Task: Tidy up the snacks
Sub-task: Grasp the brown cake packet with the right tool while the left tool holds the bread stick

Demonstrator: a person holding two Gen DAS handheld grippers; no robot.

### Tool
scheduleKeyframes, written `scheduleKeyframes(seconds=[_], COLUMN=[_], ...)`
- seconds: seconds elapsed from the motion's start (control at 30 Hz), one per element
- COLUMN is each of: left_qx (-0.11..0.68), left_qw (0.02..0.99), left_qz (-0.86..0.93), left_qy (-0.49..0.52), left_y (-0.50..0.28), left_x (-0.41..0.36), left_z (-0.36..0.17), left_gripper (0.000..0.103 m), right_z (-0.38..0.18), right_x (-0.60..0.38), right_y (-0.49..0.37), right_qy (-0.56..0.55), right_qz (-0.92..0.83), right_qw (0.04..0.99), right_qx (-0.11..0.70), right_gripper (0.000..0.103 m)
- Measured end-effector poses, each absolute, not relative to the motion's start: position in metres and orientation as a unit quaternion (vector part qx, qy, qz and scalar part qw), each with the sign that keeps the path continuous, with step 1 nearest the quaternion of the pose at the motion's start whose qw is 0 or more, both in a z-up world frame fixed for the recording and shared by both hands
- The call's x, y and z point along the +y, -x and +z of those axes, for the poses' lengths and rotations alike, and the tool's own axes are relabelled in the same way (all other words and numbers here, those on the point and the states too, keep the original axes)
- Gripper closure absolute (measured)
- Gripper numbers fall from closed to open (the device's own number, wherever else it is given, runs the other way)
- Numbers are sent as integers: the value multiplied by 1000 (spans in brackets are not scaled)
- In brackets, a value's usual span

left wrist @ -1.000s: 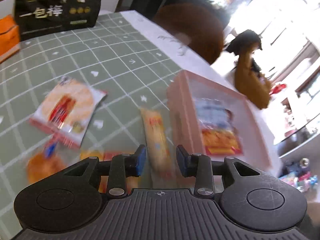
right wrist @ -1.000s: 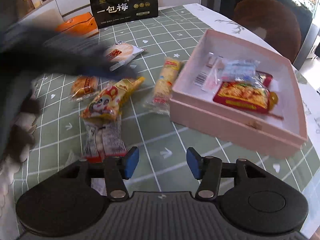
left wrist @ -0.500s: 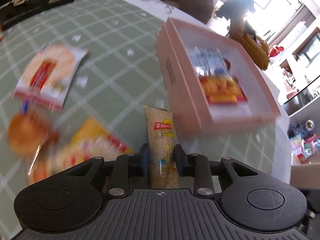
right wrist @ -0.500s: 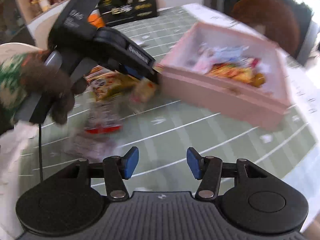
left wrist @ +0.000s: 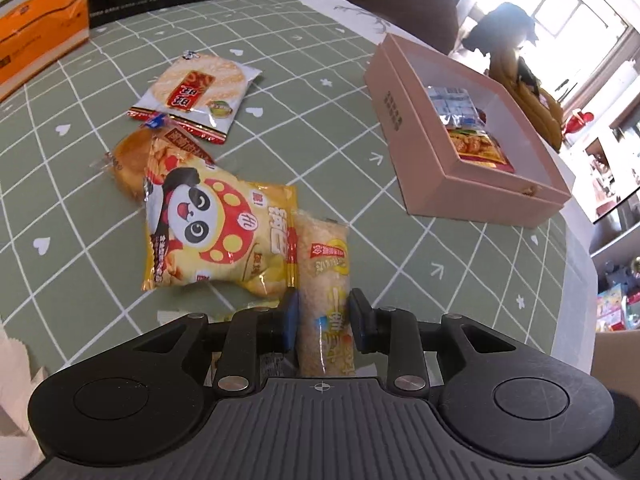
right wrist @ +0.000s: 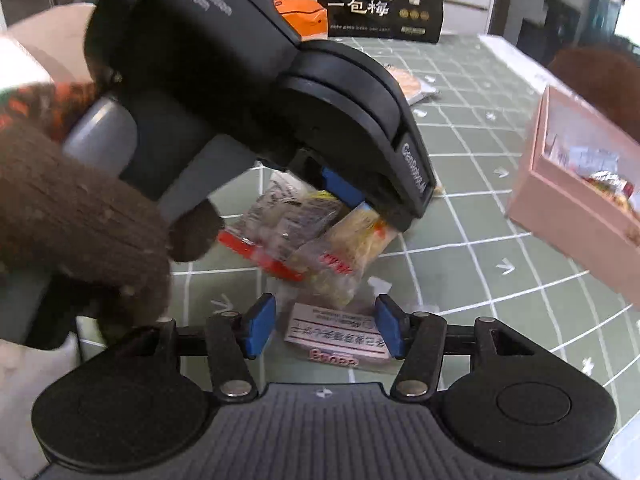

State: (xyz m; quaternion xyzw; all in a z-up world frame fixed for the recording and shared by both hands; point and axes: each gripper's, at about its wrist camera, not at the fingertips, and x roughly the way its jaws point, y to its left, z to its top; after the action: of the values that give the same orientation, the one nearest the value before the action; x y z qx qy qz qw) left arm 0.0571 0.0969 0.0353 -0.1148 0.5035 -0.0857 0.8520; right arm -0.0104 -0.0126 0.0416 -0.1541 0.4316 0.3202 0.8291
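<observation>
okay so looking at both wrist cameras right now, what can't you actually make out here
- Left wrist view: the lower end of the long snack packet is hidden behind the left tongs.
- Right wrist view: the left tongs' housing covers most of the loose snacks; the panda bag cannot be seen.
- Right wrist view: the pink box is cut off by the right edge, its contents blurred.
- The pink packet between the open right tongs: print too small to read.

Bare cloth (left wrist: 344, 148) before pink box (left wrist: 424, 168), panda bag (left wrist: 216, 236) crowding left

Left wrist view looks low along the table (left wrist: 360, 92) toward its far edge; right wrist view looks closer, sharing the pink box (left wrist: 472, 184).
</observation>
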Motion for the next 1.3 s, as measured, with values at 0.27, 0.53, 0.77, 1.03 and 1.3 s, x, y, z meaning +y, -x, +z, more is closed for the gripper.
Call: scheduleKeyframes(seconds=[0.27,0.53,0.77,1.03,1.3], left_qx=[504,504,501,493,487], left_qw=[849,840,842,846,844], left_qz=[-96,-112,-74,-23,-17], left_qy=[125,170,184,203,222], left_y=[-30,32,75,93,91], left_x=[99,97,87,88,79], left_z=[35,31,33,34,32], left_gripper=[71,72,72,72,72], right_z=[41,43,53,48,33], right_x=[-68,-126,-113,-67,-70], right_y=[12,0,13,11,10], right_qy=[202,176,117,95,125], right_qz=[242,174,213,259,234], right_qw=[846,858,843,821,833], right_qx=[430,449,480,500,485], right_gripper=[47,46,46,46,43])
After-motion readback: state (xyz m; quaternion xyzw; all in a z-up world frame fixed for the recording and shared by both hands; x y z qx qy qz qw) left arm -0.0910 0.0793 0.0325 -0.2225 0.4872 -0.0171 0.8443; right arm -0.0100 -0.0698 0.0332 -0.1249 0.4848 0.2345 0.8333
